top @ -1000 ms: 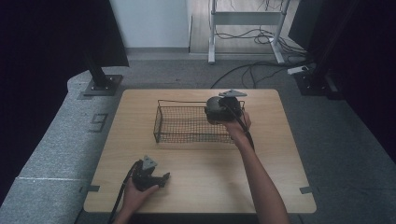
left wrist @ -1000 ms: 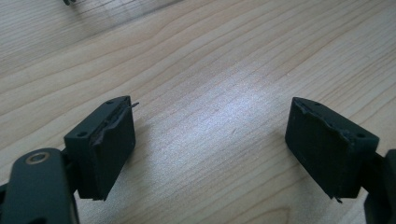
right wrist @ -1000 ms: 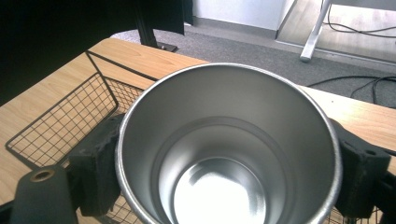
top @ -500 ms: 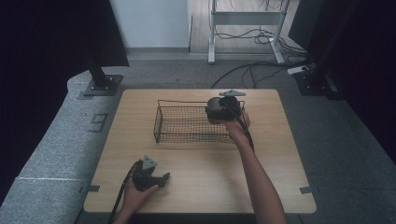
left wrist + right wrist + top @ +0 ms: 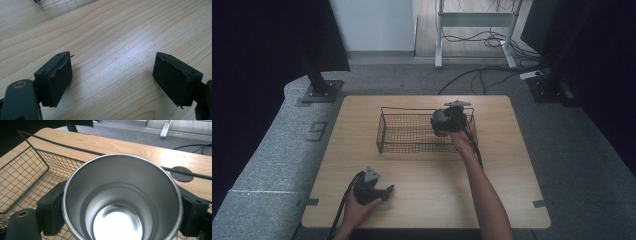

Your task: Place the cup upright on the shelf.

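The right gripper (image 5: 120,207) has its two black pads clamped on opposite sides of a steel cup (image 5: 122,200), mouth tilted toward the camera, its long axis running away along the jaws; beneath and to the left lies the wire mesh basket (image 5: 404,132), so the cup hangs over the basket's right end and the way in is downward, judging by the mesh below; the left gripper (image 5: 371,189) rests far nearer the table's (image 5: 512,200) front edge, jaws wide, holding nothing.
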`<action>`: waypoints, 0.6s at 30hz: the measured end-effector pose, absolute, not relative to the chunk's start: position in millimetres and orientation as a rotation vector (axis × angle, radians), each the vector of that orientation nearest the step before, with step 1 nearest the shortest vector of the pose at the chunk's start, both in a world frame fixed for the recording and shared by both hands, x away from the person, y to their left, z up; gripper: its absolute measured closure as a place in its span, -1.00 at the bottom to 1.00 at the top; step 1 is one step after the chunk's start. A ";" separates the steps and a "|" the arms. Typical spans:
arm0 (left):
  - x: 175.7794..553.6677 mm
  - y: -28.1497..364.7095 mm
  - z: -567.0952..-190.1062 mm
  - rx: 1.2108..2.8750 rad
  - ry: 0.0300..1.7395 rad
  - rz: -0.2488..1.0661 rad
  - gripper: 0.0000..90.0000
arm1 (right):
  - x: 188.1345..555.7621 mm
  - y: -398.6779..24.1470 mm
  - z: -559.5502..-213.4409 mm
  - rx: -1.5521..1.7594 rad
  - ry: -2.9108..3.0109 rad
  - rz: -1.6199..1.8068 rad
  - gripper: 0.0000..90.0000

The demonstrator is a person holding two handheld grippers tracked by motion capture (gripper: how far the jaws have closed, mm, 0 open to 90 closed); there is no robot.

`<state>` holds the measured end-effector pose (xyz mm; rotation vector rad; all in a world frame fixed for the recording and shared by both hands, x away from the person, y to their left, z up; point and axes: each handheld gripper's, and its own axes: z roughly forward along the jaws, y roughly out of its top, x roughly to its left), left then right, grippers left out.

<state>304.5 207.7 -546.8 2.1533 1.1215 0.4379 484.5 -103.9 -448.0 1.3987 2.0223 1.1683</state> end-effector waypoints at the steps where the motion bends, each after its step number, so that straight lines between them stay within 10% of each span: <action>1: 304.5 207.7 -546.8 2.154 1.121 0.438 -0.65 | 484.7 -103.8 -448.8 1.401 2.027 1.164 -0.69; 18: 304.6 207.7 -546.9 2.153 1.121 0.439 -0.65 | 490.1 -101.9 -472.2 1.457 2.059 1.126 -0.69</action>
